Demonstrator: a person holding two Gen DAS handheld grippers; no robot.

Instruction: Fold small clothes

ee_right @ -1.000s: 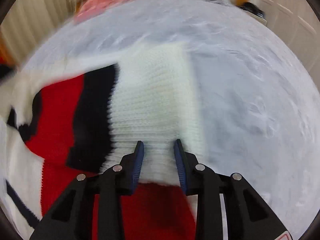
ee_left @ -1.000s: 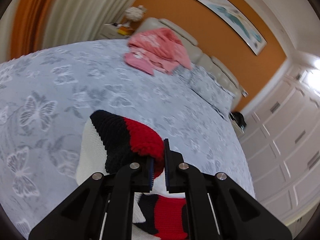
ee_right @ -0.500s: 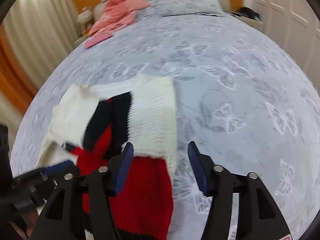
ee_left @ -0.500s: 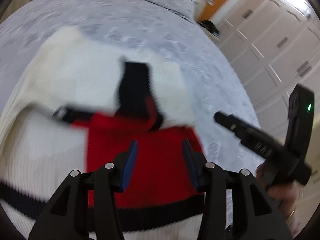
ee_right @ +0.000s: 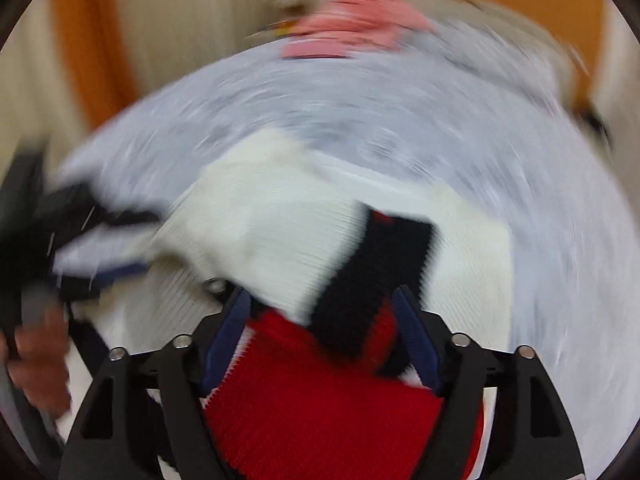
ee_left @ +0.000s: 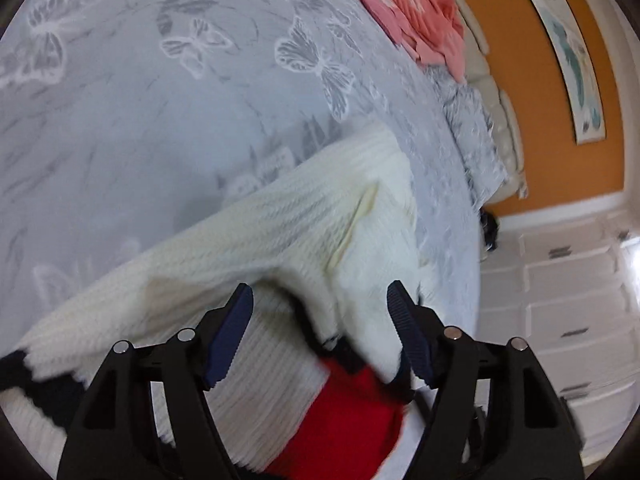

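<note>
The knitted sweater [ee_left: 280, 216] lay on the bed [ee_left: 140, 120], on a grey cover printed with butterflies. The garment was cream with a red panel and black bands. In the left wrist view a cream part of it was folded across the body, and the red panel showed below it, close to the camera.

The left gripper [ee_left: 320, 304] stood with its jaws wide apart. The jaws had just been opening. Cream and red knit filled the view between the fingers, but the blue pads [ee_left: 232, 332] were clear of the cloth and pressed on nothing.

The right gripper [ee_right: 322, 308] likewise stood wide, and its jaws had just been opening. In the right wrist view the sweater [ee_right: 280, 216] lay under and ahead of the fingers, with a black band and the red panel between them. The pads did not clamp the knit. This view was heavily blurred, so fine detail of the fold could not be read.

At the left edge of the right wrist view the other gripper appeared as a dark blur, with the person's hand [ee_right: 36, 356] below it.

A pile of pink clothes [ee_left: 416, 28] lay at the far end of the bed, near the headboard [ee_left: 500, 108], well apart from the sweater. An orange wall [ee_left: 532, 80] with a framed picture [ee_left: 572, 52] stood behind the headboard
</note>
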